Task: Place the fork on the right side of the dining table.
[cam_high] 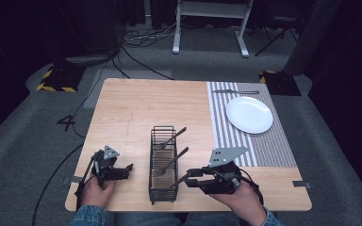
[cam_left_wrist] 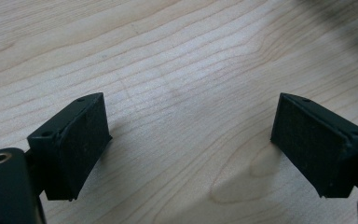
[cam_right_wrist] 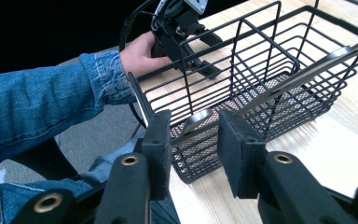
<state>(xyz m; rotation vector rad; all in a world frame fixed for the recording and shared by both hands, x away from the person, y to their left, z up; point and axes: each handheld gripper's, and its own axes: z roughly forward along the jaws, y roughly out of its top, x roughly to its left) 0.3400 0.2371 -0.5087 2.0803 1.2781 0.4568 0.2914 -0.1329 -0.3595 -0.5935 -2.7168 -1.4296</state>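
The wire basket (cam_high: 163,162) stood on the wooden surface (cam_high: 132,108) near its front edge, between the two hands, long axis running away from the person. It held several pieces of cutlery: one handle (cam_high: 175,135) leaned out of the far compartment, a second utensil (cam_high: 172,160) lay slanted across the middle, and a third utensil (cam_high: 183,179) jutted from the near end towards the right hand-held gripper (cam_high: 192,177). In the right gripper view, that hand-held gripper (cam_right_wrist: 193,140) had its jaws partly closed with a gap between the pads; the rounded end of the nearest utensil (cam_right_wrist: 199,119) showed in that gap at the basket's (cam_right_wrist: 261,74) near corner, and contact with the pads could not be established. The left hand-held gripper (cam_high: 122,170) rested low on the surface to the left of the basket, apart from it, with its jaws standing wide and nothing but bare wood (cam_left_wrist: 177,70) between them. A striped placemat (cam_high: 264,141) covered the right portion of the surface and carried a white plate (cam_high: 249,114); a slim utensil (cam_high: 235,92) lay beyond the plate on the mat's far edge, its type too small to determine. The basket's wires obstructed a clear view of the utensil heads, so their kinds could not be confirmed. Denim sleeves (cam_right_wrist: 37,112) were cut off by the frame edges. The floor beyond the surface lay dark, with cables (cam_high: 141,37) and a white frame's legs (cam_high: 209,28) partly visible.
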